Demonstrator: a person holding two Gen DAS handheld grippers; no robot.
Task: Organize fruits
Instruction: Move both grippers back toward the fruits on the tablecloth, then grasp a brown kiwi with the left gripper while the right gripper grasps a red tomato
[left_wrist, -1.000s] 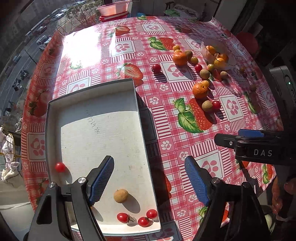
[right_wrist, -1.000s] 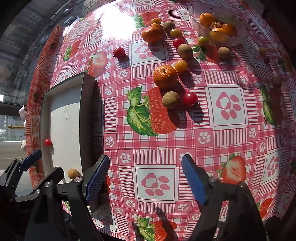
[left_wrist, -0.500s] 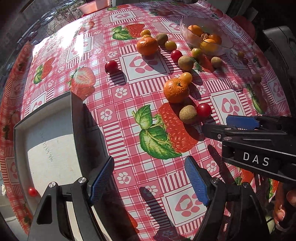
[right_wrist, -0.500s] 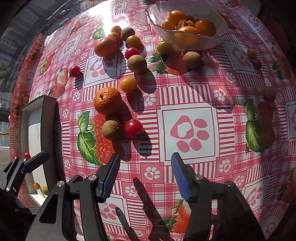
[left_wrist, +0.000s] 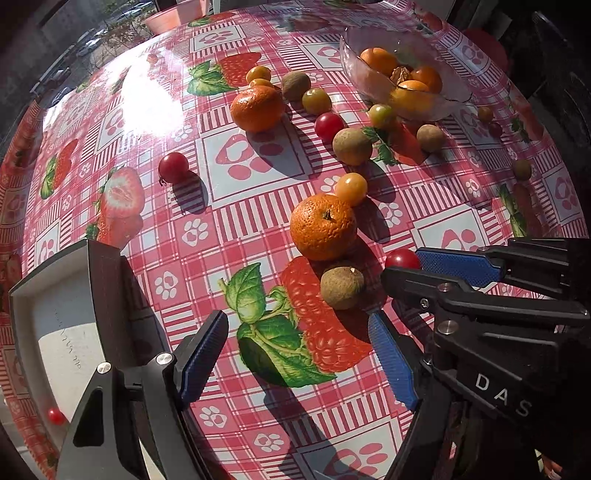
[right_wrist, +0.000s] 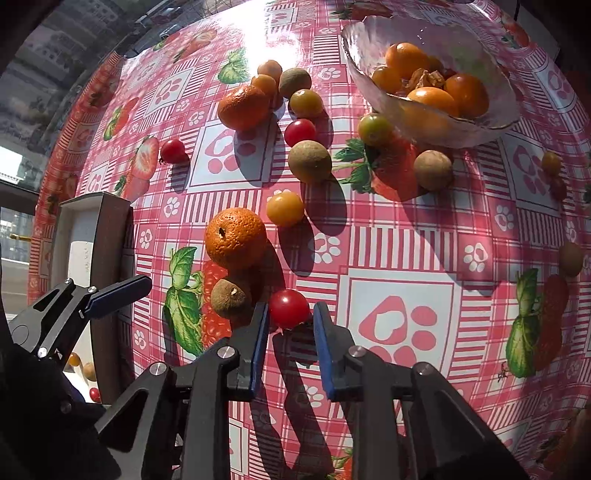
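Many fruits lie on a red checked tablecloth. My right gripper (right_wrist: 290, 315) has its two fingers on either side of a red cherry tomato (right_wrist: 288, 308), with small gaps showing; the tomato rests on the cloth. The tomato also shows in the left wrist view (left_wrist: 402, 259). A brown longan (right_wrist: 229, 297) and a tangerine (right_wrist: 235, 237) lie just left of it. My left gripper (left_wrist: 299, 332) is open and empty, hovering near the longan (left_wrist: 341, 287). A white tray (left_wrist: 66, 332) lies at left with a red tomato (left_wrist: 55, 416) in it.
A glass bowl (right_wrist: 369, 55) with orange fruits stands at the far right. Another tangerine (right_wrist: 243, 107), several tomatoes and longans lie scattered in the middle. A lone red tomato (right_wrist: 173, 150) lies near the tray (right_wrist: 110, 236). The table edge curves at left.
Both grippers moved forward and right, away from the tray towards the fruits. My right gripper narrowed and now brackets the red cherry tomato.
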